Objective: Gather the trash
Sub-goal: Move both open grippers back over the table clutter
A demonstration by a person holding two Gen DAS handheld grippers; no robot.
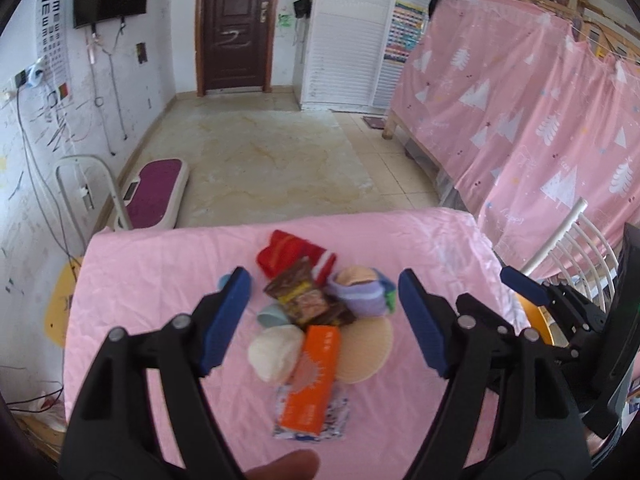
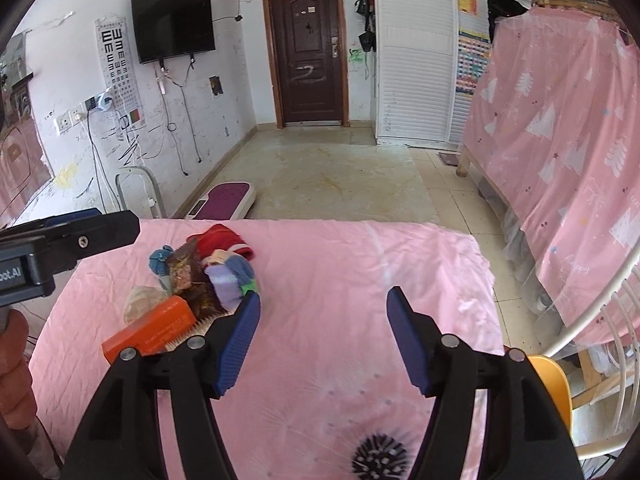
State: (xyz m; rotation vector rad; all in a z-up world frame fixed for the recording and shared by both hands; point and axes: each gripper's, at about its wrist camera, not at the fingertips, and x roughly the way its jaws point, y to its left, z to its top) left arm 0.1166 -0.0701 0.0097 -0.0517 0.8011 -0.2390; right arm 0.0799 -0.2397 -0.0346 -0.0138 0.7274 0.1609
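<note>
A pile lies on the pink-covered table (image 1: 140, 300): an orange box (image 1: 310, 384) on a printed wrapper (image 1: 338, 420), a brown snack wrapper (image 1: 306, 298), a red sock (image 1: 288, 254), a purple sock (image 1: 360, 294), a white sock ball (image 1: 276, 352) and a beige round pad (image 1: 366, 354). My left gripper (image 1: 324, 280) is open above the pile, its fingers either side of the brown wrapper. My right gripper (image 2: 324, 300) is open and empty over bare cloth, right of the pile; the orange box (image 2: 152, 330) and brown wrapper (image 2: 196, 280) show there too.
A yellow chair (image 2: 552, 376) and a white rack (image 2: 600, 320) stand right of the table. A pink-curtained bed (image 1: 520, 100) runs along the right. A purple scale (image 1: 154, 192) lies on the floor beyond the table.
</note>
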